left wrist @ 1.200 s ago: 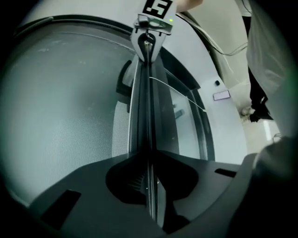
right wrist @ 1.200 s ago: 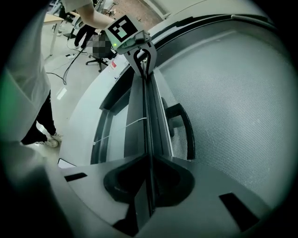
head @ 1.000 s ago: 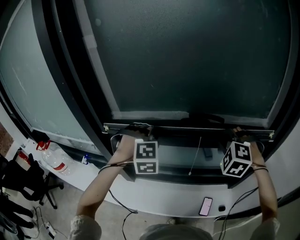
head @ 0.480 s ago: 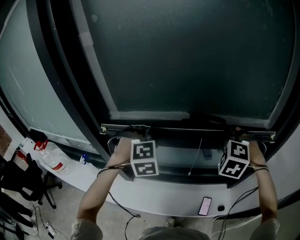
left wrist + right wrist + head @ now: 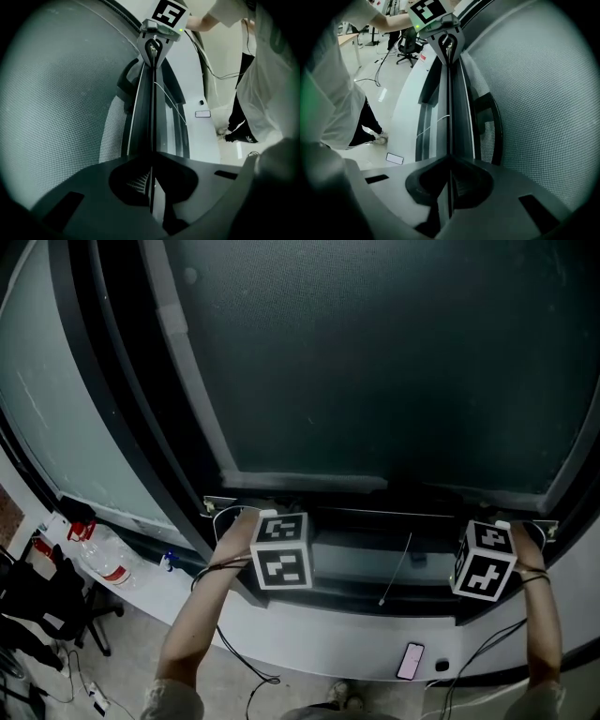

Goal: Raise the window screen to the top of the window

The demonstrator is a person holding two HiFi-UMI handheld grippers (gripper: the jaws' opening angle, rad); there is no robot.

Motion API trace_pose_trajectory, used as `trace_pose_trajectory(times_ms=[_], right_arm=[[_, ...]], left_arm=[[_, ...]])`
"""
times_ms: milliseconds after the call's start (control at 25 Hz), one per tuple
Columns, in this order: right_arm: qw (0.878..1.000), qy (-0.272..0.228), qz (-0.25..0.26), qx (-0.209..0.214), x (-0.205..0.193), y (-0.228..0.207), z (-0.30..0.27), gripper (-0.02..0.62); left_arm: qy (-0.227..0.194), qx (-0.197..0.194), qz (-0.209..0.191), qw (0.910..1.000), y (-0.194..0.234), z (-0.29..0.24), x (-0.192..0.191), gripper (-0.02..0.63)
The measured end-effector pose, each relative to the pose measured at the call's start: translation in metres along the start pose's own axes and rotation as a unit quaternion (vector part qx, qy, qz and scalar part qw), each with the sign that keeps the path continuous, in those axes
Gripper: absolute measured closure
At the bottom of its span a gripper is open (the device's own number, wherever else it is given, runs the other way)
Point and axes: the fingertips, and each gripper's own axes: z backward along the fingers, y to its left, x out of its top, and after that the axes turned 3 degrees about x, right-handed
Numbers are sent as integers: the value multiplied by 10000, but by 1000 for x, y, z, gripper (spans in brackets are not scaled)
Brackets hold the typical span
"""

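Observation:
The window screen (image 5: 375, 362) is a dark mesh panel with a thin metal bottom rail (image 5: 375, 512) running across the head view. My left gripper (image 5: 246, 514) is at the rail's left end and my right gripper (image 5: 525, 526) at its right end. In the left gripper view the rail's thin lip (image 5: 152, 103) runs straight into my left gripper (image 5: 151, 157); its jaws have just been closing and now pinch that lip. The right gripper view shows the same: my right gripper (image 5: 450, 157) is shut on the rail's lip (image 5: 449, 108). Each gripper shows at the rail's far end in the other's view.
A pull cord (image 5: 396, 568) hangs under the rail above the white sill (image 5: 309, 634). A phone (image 5: 410, 661) lies on the sill's edge. Bottles (image 5: 103, 554) and a black chair (image 5: 37, 606) stand at the lower left. Cables trail from both grippers.
Both grippers have tilted where they stand at the rail, their marker cubes showing a different face angle. The rail sits slightly lower in the head view.

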Motion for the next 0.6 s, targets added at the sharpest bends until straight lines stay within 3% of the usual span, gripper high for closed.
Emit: trace_pose_trajectory(times_ms=[160, 600], right_arm=[[9997, -190, -78, 109, 0, 2, 1, 577], [9982, -318, -128, -499, 1, -10, 9, 577]], left_arm=[[2, -392, 174, 9991, -3, 1, 1, 588], [-51, 54, 172, 9998, 9, 8, 1, 587]])
